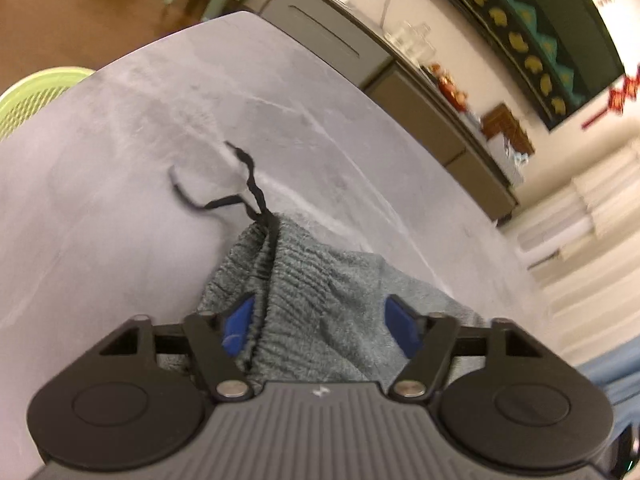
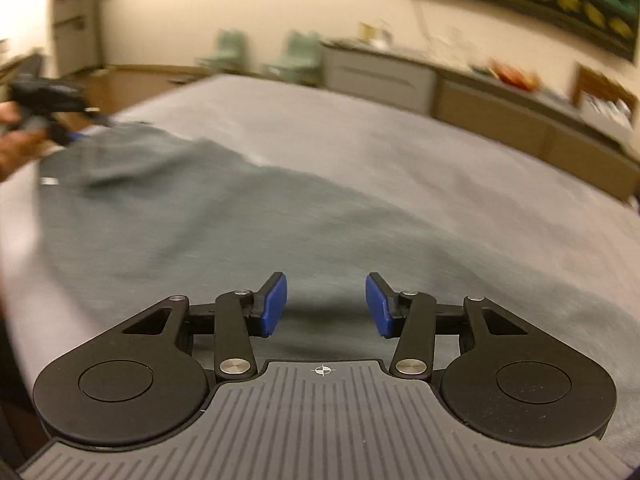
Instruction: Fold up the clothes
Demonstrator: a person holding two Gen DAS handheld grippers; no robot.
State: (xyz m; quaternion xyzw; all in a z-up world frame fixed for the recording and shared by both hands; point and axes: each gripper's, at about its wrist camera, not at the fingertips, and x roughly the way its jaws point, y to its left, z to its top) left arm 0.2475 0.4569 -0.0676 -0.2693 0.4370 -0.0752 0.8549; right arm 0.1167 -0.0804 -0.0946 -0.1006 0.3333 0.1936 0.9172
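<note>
Only the left view is showing the black drawstring [image 1: 248, 184]; left gripper [image 1: 320, 320] is gaping around the grey sweatpants' [image 1: 320, 280] waistband, right gripper [image 2: 326, 304] hovering wide apart, empty.

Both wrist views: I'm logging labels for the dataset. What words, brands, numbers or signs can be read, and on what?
No readable text.
Small white tag on the grey garment: blurred.
Red wall hanging: blurred.
Left gripper body mark: a symbol only.
</note>
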